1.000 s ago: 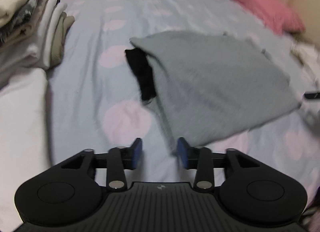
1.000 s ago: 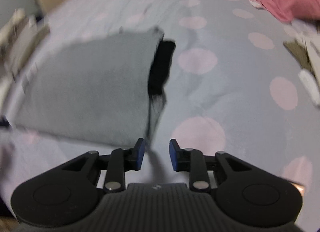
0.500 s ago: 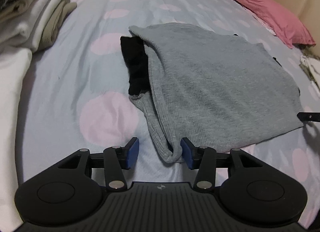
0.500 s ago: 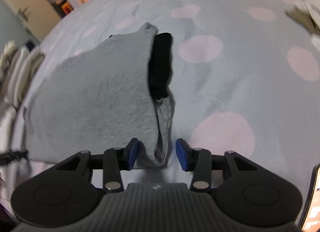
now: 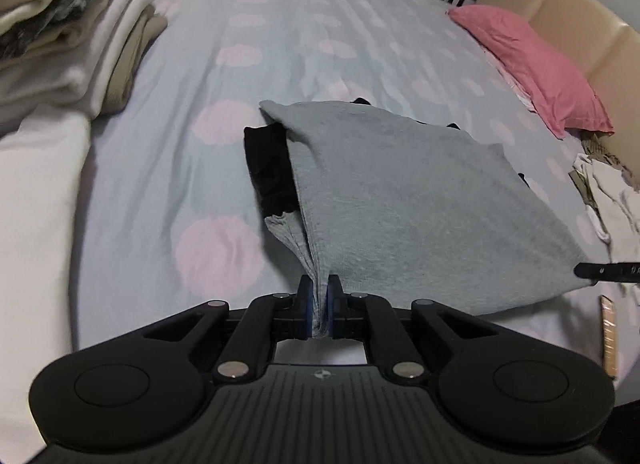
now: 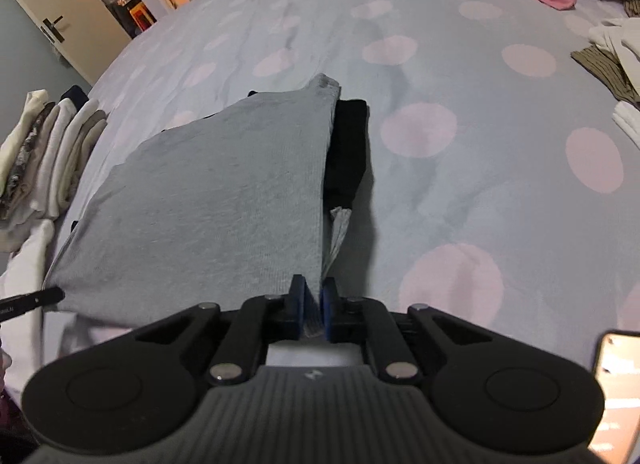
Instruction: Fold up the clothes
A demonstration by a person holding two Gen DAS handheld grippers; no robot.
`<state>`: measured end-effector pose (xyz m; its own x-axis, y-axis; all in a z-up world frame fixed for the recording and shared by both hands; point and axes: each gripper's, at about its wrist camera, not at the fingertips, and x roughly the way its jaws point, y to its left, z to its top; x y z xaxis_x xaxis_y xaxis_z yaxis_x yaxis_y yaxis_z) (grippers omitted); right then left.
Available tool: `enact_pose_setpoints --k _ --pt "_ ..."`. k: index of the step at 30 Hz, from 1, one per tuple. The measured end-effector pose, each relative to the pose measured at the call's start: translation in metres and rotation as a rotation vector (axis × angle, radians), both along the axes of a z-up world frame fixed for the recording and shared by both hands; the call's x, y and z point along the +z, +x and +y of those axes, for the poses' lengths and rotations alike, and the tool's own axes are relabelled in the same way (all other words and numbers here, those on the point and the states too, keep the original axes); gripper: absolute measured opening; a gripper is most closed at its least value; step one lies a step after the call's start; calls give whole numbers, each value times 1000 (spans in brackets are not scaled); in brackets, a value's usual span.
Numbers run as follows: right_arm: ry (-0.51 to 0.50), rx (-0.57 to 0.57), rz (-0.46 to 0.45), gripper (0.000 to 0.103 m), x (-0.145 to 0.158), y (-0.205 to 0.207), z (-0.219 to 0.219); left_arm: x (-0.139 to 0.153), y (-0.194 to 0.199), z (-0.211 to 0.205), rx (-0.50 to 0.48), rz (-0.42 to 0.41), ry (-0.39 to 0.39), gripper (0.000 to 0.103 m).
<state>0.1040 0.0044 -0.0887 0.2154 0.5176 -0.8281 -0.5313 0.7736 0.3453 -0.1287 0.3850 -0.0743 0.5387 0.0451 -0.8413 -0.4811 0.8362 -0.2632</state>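
Your left gripper has its blue-padded fingers closed down to a narrow slit, with a bunched corner of the grey ribbed-knit garment pinched between them. Your right gripper is in the same condition: fingers nearly together, clamped on the opposite near corner of the same garment. Each gripper's tip shows at the edge of the other's view.

The garment lies spread on the pale blue bed cover with pink dots, its near edge raised between the two grips. A black cloth piece protrudes from under its side, and a loose grey flap hangs beside the pinch point.

Hazards from this position:

- Each pinch holds only a thin gather of fabric. A sudden pull, or moving the grippers apart, is likely to strip a corner free.
- Uneven lift between your two hands would skew the fold line.
- The black piece may drag or bunch if the layers shift.
- Drawing the garment sideways risks disturbing the stack of folded cream and beige clothes or the loose pale pile near the pink pillow.
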Motion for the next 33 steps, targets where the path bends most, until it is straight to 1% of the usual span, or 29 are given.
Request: enact_pose_setpoints --k 3,8,11,14,16,17,19,21,23,25,28,31,33 --pt "-43 36 3 9 10 -14 -8 -3 -19 -4 12 57 -85 4" --pt "-99 85 52 9 4 -47 -38 -11 -54 -27 -32 139 -121 4" --pt "-139 115 65 9 -4 -67 -52 -22 -65 -40 -64 172 -124 4" --pt "-151 131 61 10 -16 -76 -53 -35 -60 -43 -76 201 -103 5" --pt "-176 157 52 11 -24 -77 -48 -42 -56 -43 -82 231 -95 9" --pt "-183 158 32 13 -21 -76 -48 -41 -58 -43 -74 249 -91 10" --pt "-195 157 -15 28 -14 -75 -50 -31 -61 -41 -61 258 -43 12" --pt "-207 156 -62 31 -7 -74 -51 -18 -64 -34 -46 230 -23 14" --pt "-219 154 -108 31 1 -73 -53 -7 -63 -20 -16 185 -27 14" --pt "-176 122 -132 31 9 -63 -55 2 -58 -8 17 156 -20 14" --pt "-128 97 -146 31 16 -47 -47 7 -40 6 27 147 21 14" --pt "-124 110 -166 31 19 -35 -30 9 -19 18 17 131 51 14" --pt "-126 127 -172 31 17 -26 -16 3 -6 25 20 109 51 14"
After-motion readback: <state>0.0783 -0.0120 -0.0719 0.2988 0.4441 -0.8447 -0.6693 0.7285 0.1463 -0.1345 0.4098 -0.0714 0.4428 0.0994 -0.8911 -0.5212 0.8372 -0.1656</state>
